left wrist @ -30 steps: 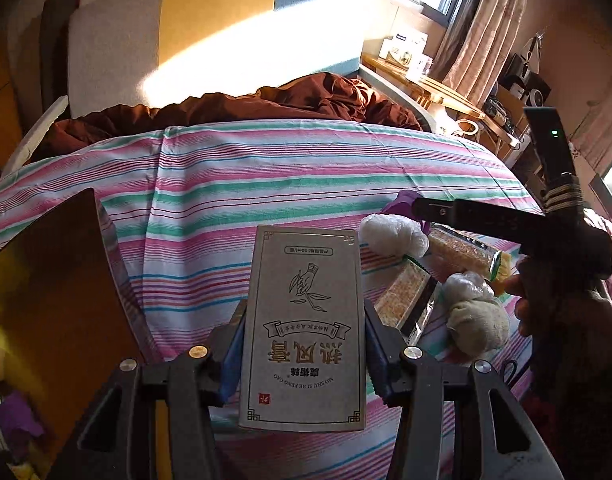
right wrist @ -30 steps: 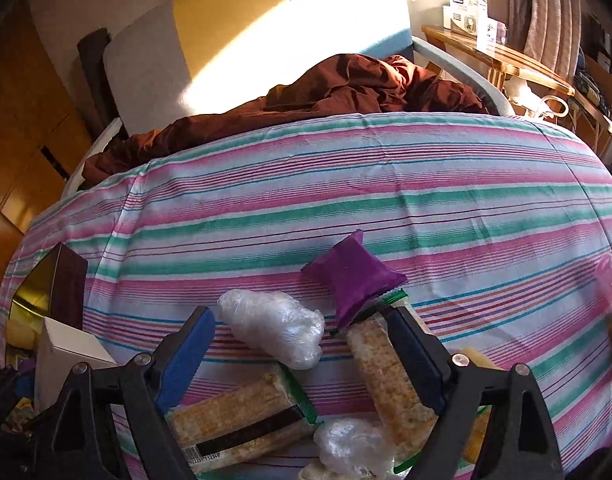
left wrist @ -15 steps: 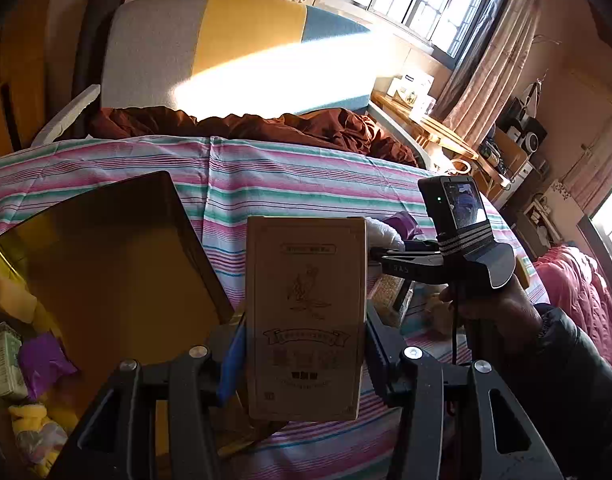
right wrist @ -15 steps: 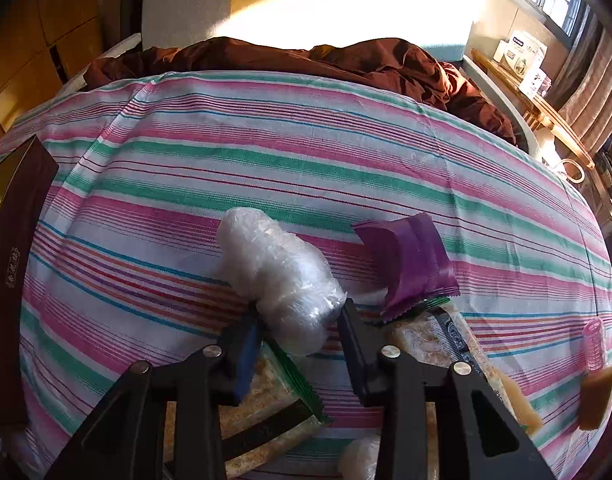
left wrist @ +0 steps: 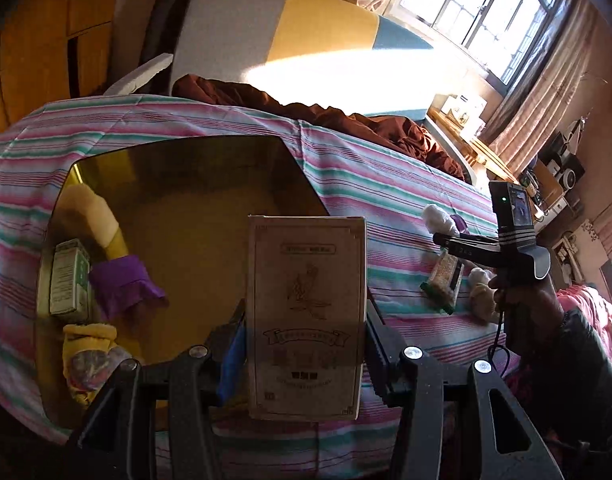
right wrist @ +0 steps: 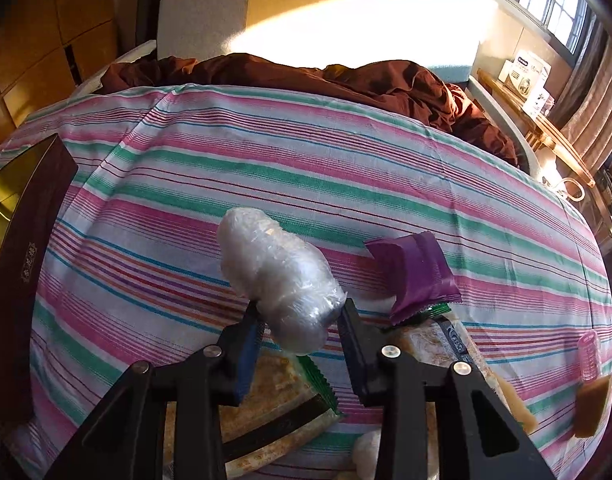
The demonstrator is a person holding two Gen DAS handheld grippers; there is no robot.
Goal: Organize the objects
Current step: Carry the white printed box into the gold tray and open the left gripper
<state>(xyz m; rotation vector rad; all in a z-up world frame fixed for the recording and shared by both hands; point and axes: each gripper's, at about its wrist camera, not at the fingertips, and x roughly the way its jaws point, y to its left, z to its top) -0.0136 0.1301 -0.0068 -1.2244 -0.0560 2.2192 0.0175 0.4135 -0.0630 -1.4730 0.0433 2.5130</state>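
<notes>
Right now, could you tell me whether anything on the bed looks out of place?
Nothing looks damaged or spilled. Loose snacks lie scattered on the striped sheet: a purple packet overlaps a cracker pack, outside the gold box.

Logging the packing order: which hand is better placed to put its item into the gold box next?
Left: its gripper holds the tan carton beside the open gold box; the right gripper grips a plastic-wrapped bundle farther away.

Low sun comes through the window [left wrist: 502,12] on my right and burns a glaring patch on the headboard [right wrist: 346,12]. My tongs and the foreground sit in brownish shadow. Fisheye bending curves the edges, and corners go black.
</notes>
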